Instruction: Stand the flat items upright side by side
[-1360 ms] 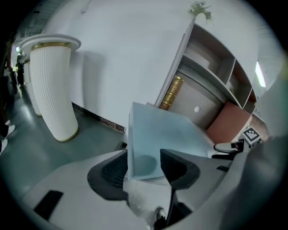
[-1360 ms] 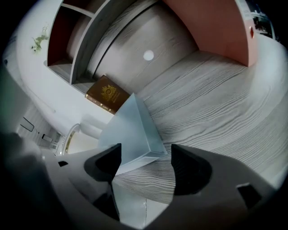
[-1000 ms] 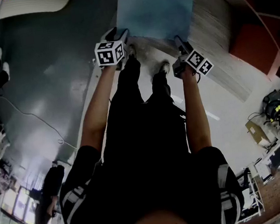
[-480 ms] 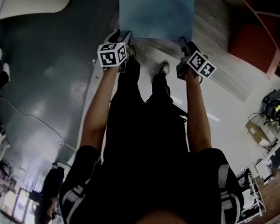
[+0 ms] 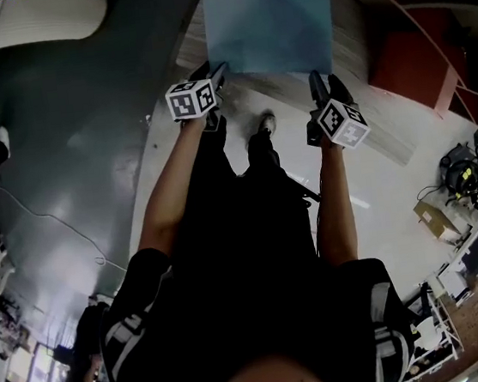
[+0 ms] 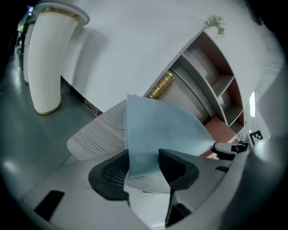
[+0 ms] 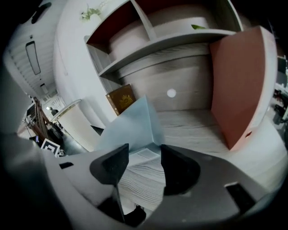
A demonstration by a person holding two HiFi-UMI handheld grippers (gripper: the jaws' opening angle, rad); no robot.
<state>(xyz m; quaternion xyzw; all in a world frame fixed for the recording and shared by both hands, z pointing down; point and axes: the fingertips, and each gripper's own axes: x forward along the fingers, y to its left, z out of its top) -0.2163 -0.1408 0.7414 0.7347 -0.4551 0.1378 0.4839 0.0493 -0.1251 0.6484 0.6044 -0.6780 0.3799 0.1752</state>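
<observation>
A thin light-blue book (image 5: 269,31) hangs tilted over the wood-grain shelf board (image 5: 358,37), held at its two near corners. My left gripper (image 5: 216,70) is shut on the near left corner. In the left gripper view the blue cover (image 6: 162,134) fills the gap between the pads of that gripper (image 6: 144,156). My right gripper (image 5: 317,83) has just been closing with the near right corner between its jaws. In the right gripper view the cover (image 7: 132,122) spans that gripper's tips (image 7: 145,149), and a white printed page (image 7: 145,157) shows beneath it.
A brown book with gold lettering (image 7: 121,99) leans at the back of the shelf bay (image 6: 159,85). A red-brown upright panel (image 7: 238,85) closes the bay on the right. A white ribbed column (image 6: 47,63) stands at the left. The person's shoes (image 5: 265,124) are on the floor below.
Both grippers have moved up the head view with the blue book, toward the shelf. The right gripper has rolled and risen more than the left.
</observation>
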